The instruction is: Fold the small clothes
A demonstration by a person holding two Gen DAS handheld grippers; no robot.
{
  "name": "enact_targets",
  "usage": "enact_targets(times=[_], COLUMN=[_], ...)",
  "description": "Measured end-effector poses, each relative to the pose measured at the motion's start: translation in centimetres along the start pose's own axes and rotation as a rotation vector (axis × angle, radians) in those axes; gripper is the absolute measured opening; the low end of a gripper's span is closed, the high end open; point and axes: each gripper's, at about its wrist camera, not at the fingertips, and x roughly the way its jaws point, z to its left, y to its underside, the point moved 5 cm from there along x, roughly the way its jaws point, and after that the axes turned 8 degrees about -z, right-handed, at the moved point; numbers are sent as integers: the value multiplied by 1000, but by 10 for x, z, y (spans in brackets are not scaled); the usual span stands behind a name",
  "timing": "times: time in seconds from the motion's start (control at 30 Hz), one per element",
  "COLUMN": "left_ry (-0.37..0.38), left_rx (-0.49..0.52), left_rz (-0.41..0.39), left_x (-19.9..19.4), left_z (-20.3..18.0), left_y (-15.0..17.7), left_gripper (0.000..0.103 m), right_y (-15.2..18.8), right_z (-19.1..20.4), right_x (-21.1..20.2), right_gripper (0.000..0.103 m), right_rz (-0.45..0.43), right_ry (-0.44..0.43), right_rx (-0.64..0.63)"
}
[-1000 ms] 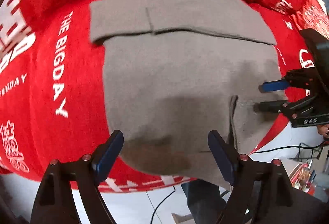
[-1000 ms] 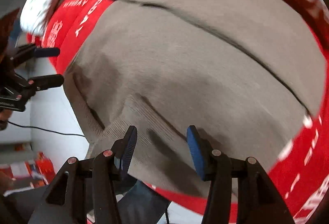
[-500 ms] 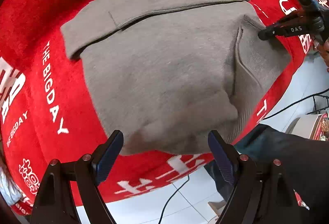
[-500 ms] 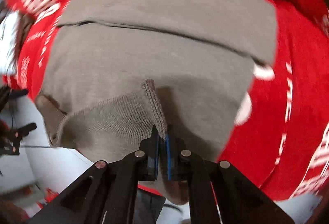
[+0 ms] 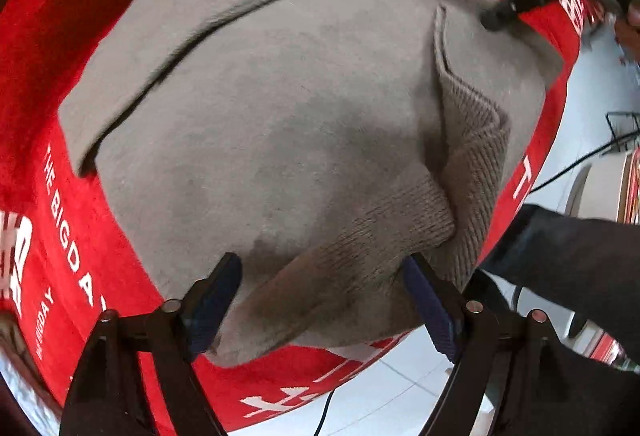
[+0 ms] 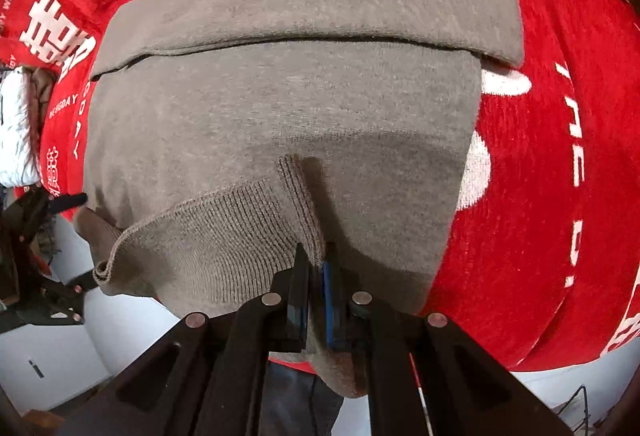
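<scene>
The grey sweater lies spread on the red cloth covering the surface. The right hand-held gripper is clamped on the sweater's ribbed hem at its near edge. The left hand-held gripper hangs over the same hem, jaws apart and closing, hem between them, unpinched.

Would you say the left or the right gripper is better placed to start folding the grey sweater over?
Right. The right gripper is shut on the grey sweater's ribbed hem, while the left gripper is closing around the hem without gripping it.
</scene>
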Motion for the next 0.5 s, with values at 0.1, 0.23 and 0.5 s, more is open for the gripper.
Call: enact_targets(times=[0.1,0.23,0.5], left_ry=[38,92,107], left_rx=[-4,-121,-498], left_rz=[48,-2,-176], left_x=[12,-4,-90], left_z=[-6,4,76], left_y=[-2,-4,-20], left_gripper=[25,17,16], right_y=[1,-2,-40], right_z=[2,21,39], right_x=[-4,-23,-99], right_gripper=[6,6,6], right_rz=[-5,-59,-269], right_ry=[7,21,66], right_rx=[-16,-64,-110])
